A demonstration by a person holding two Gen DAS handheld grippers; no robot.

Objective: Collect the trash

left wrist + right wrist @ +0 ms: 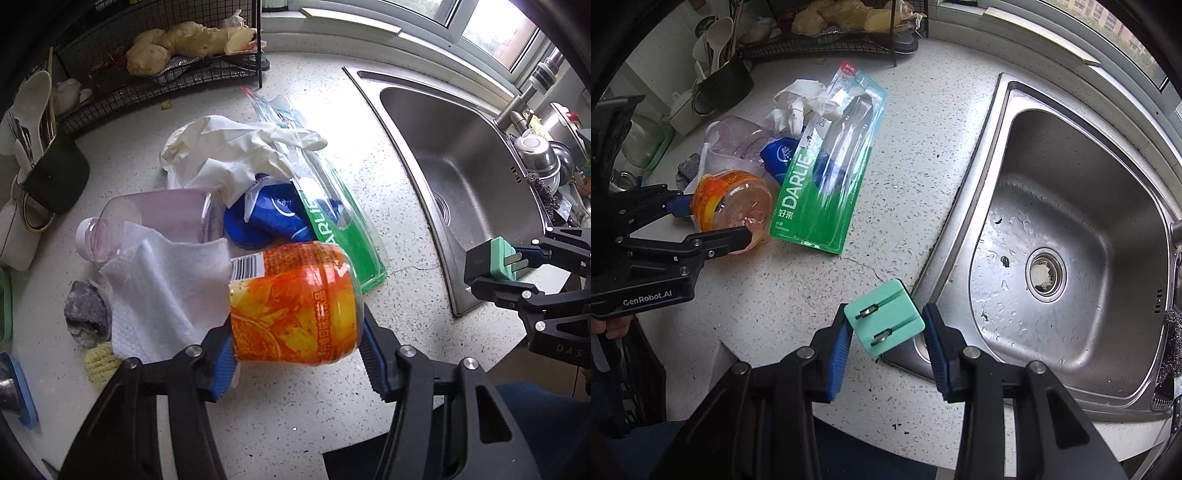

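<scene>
Trash pile on white speckled stone desk, left of a stainless steel sink.

Item, orange-labelled clear plastic cup: lies on its side at the near edge of the pile, between the blue pads of the left tool. Both pads touch its sides; the tool is clamped on it. The right wrist view confirms the grip, one finger on either side of the cup.

Item, mint-green two-pin plug adapter: clamped between the pads of the right tool, held above the desk edge beside the near corner of the sink, pins facing the camera.

Item, green and clear toothbrush blister pack: flat on the desk, just beside the cup on the sink side.

Item, white rubber glove: crumpled at the far side of the pile, partly over the blister pack.

Item, blue crushed wrapper: between glove and cup.

Item, clear pinkish plastic bottle: on its side, left of the wrapper.

Item, white paper towel: draped against the cup and the bottle.

Item, grey stone-like lump: touching the towel's left edge.

Background, black wire rack holding ginger root.
</scene>
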